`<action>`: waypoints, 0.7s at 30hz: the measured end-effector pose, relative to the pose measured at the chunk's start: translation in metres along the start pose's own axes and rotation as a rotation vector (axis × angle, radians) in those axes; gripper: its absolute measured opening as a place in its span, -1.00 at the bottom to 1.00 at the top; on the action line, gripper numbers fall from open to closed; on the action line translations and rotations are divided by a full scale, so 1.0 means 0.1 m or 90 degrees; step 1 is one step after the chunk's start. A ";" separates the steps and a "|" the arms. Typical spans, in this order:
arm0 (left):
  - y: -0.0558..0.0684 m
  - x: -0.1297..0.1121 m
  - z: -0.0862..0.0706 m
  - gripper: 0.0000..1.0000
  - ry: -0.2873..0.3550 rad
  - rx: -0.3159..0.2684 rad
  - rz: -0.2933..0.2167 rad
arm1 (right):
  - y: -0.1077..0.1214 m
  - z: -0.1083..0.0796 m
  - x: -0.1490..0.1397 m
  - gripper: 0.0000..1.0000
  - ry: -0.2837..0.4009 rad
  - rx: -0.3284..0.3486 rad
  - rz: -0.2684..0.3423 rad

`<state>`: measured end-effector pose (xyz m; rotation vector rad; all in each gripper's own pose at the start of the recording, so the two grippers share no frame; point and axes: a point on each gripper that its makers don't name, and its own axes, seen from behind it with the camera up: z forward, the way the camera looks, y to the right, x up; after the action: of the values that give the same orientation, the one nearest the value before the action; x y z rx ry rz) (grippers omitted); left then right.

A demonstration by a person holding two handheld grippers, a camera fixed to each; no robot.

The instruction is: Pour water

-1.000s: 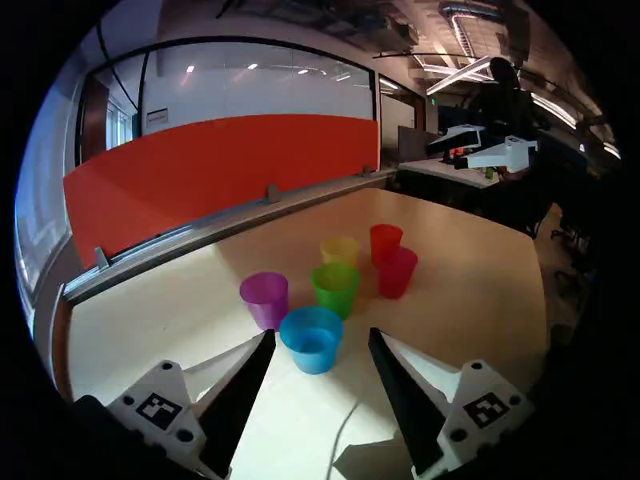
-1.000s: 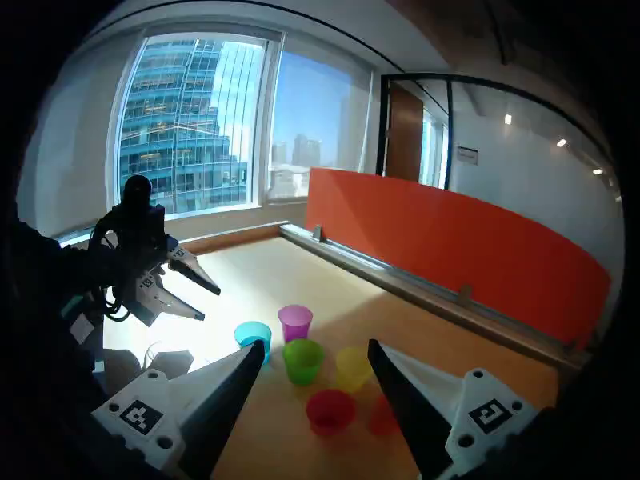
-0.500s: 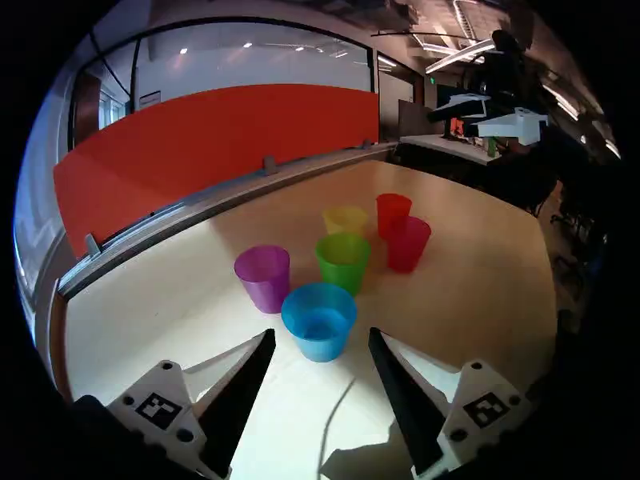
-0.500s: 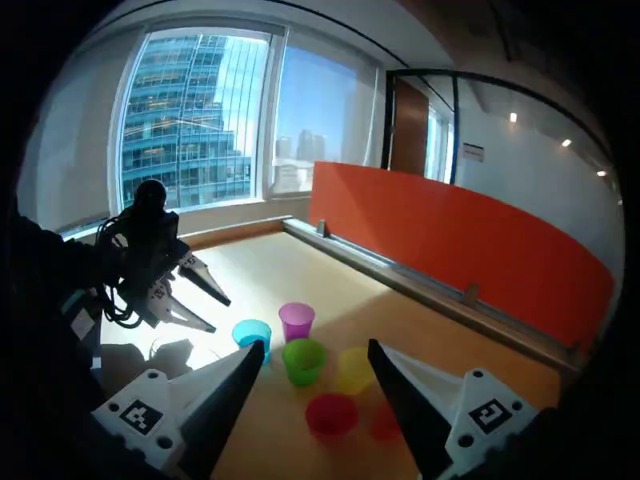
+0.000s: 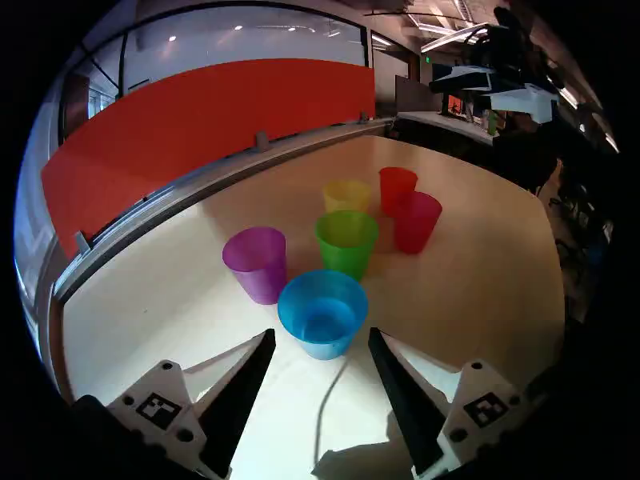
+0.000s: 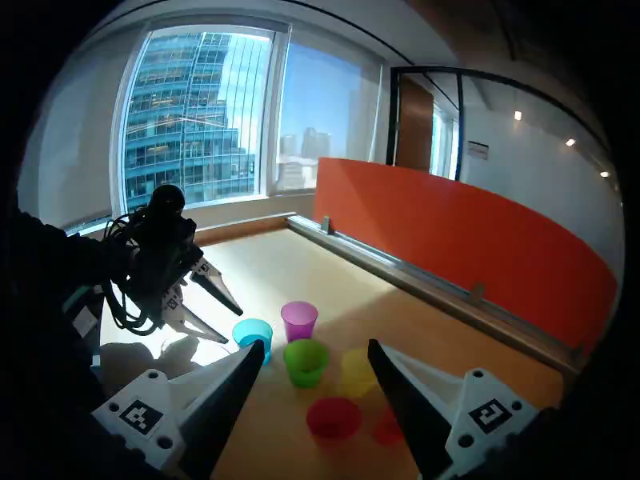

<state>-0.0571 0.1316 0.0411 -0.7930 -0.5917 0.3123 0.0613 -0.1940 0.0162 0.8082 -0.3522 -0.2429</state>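
Cups (image 5: 346, 240), six, cluster on one table (image 5: 480, 264); left hand-held gripper (image 5: 320, 333) and right hand-held gripper (image 6: 316, 345) both gape wide, empty.

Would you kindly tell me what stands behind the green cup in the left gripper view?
A yellow cup stands just behind the green cup; the green cup covers its lower part, so whether they touch is unclear.

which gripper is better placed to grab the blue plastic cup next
Left, probably: the left gripper is open and lined up on the blue plastic cup, tips close to it. The right gripper, also open, hovers across the cluster, nearer the crimson plastic cup.
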 end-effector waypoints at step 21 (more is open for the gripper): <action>-0.02 -0.01 0.34 0.72 -0.041 -0.030 0.008 | 0.06 0.15 -0.06 1.00 -0.011 0.008 0.002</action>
<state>-0.0782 0.1493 0.0610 -0.8354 -0.6569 0.3378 0.0504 -0.1978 0.0293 0.8178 -0.3717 -0.2456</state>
